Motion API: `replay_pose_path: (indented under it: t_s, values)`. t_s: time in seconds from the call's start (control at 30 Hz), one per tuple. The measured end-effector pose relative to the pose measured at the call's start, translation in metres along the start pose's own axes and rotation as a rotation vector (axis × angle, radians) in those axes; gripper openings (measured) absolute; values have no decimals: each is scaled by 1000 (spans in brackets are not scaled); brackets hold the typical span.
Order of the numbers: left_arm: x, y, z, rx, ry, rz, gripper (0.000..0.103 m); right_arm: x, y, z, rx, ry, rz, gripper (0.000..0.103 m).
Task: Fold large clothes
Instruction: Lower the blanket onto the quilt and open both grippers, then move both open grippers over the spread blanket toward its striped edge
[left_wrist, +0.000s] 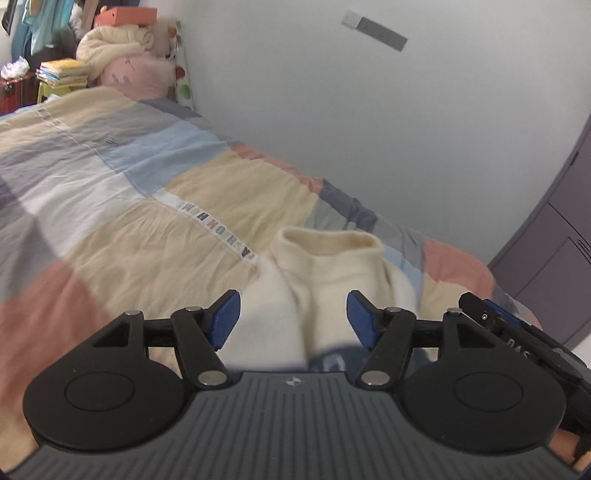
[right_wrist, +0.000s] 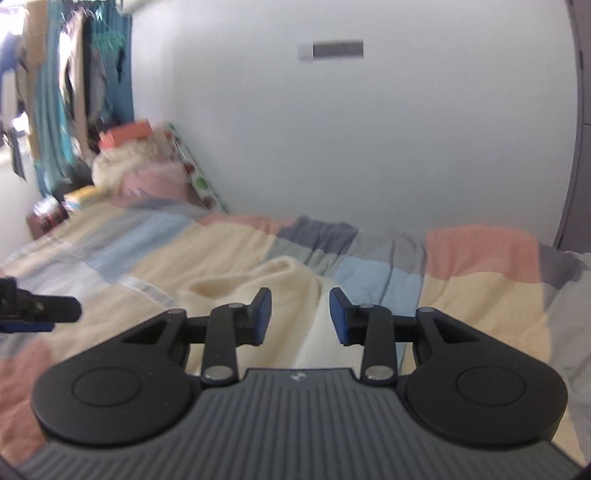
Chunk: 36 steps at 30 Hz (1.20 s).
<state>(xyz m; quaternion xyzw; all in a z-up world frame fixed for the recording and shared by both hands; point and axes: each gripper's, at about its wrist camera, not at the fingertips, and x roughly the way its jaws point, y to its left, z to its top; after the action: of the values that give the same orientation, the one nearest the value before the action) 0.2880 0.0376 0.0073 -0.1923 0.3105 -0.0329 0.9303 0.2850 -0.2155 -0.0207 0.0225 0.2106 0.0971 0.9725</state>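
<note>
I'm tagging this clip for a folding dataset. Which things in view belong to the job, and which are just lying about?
For the job:
cream sweater
left gripper, open
right gripper, open
patchwork bed cover, the work surface

Lying about:
orange box
pink pillow
stacked books
hanging clothes

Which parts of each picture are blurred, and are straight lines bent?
Left wrist view: the cream knitted sweater and the near patchwork bedspread are smeared, and the purple wardrobe edge bows. Right wrist view: overall softer, the hanging clothes streaked; both tongs stay sharp.
</note>
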Motion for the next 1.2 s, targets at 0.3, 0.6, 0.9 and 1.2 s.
replay_pose_path:
  t_s: [0.3,0.6,0.9,1.2]
  values:
    - [-142,-43,-56,94,-54,-26,69,-133,0,-19,10,-27,71,37]
    - [-183,-38,-128,84,-20,-35,69,-183,7,-74,36,17,111,37]
    - [-147,-12,-201,48,135,-107,69,-183,0,-124,138,116,125,37]
    - [-97,-11,-246,84,247,-117,61,-165,-6,-132,182,162,95,37]
